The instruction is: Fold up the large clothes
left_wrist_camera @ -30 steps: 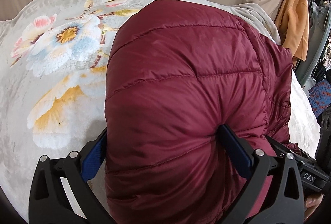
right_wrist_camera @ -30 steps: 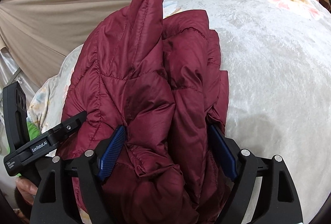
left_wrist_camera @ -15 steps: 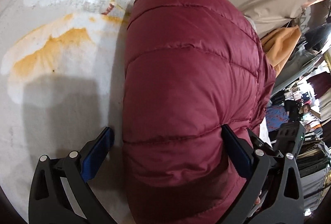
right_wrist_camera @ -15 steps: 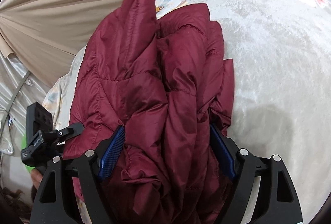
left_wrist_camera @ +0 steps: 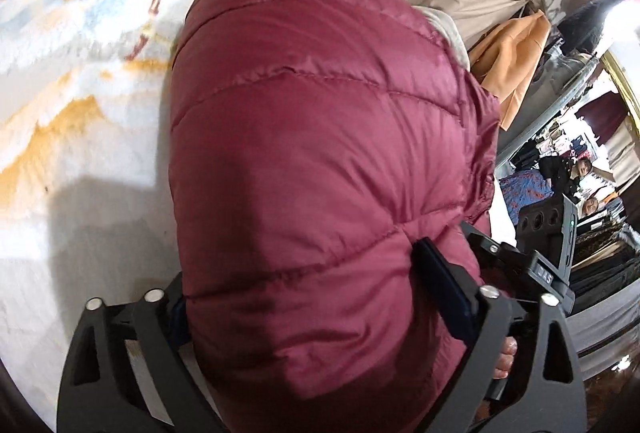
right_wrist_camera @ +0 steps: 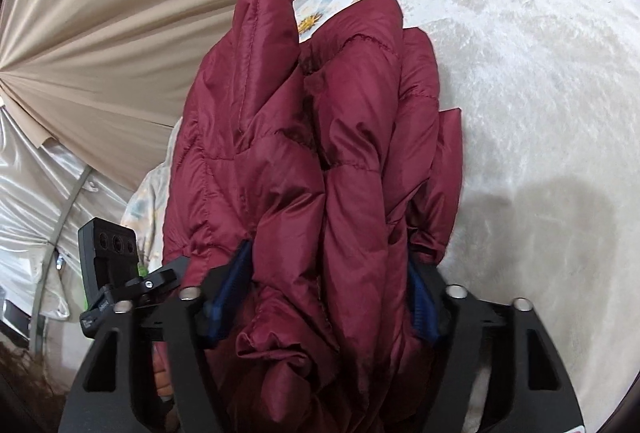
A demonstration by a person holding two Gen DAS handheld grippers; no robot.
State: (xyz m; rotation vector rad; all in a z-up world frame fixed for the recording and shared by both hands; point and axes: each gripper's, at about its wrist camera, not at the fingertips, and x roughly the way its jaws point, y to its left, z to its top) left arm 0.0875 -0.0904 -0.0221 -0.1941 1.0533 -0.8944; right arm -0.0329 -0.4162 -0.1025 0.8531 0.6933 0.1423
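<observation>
A maroon quilted puffer jacket [left_wrist_camera: 320, 161] is bundled into a thick folded stack and held above a pale floral blanket [left_wrist_camera: 80, 105]. My left gripper [left_wrist_camera: 308, 297] is shut on one end of the bundle, whose smooth folded side bulges between the blue pads. My right gripper [right_wrist_camera: 328, 285] is shut on the other end of the jacket [right_wrist_camera: 320, 161], where several layered edges and the collar show. The other gripper's body appears in each view: the right one [left_wrist_camera: 552, 245], the left one [right_wrist_camera: 116, 273].
The floral blanket [right_wrist_camera: 540, 81] covers the surface under the jacket. A beige curtain [right_wrist_camera: 120, 33] hangs behind. An orange garment [left_wrist_camera: 512, 57] and clothes racks stand at the right in the left wrist view, with people beyond.
Both grippers have kept their hold and lifted the jacket bundle. The left view has swung right, showing more of the room. The left jaws have closed tighter on the fabric.
</observation>
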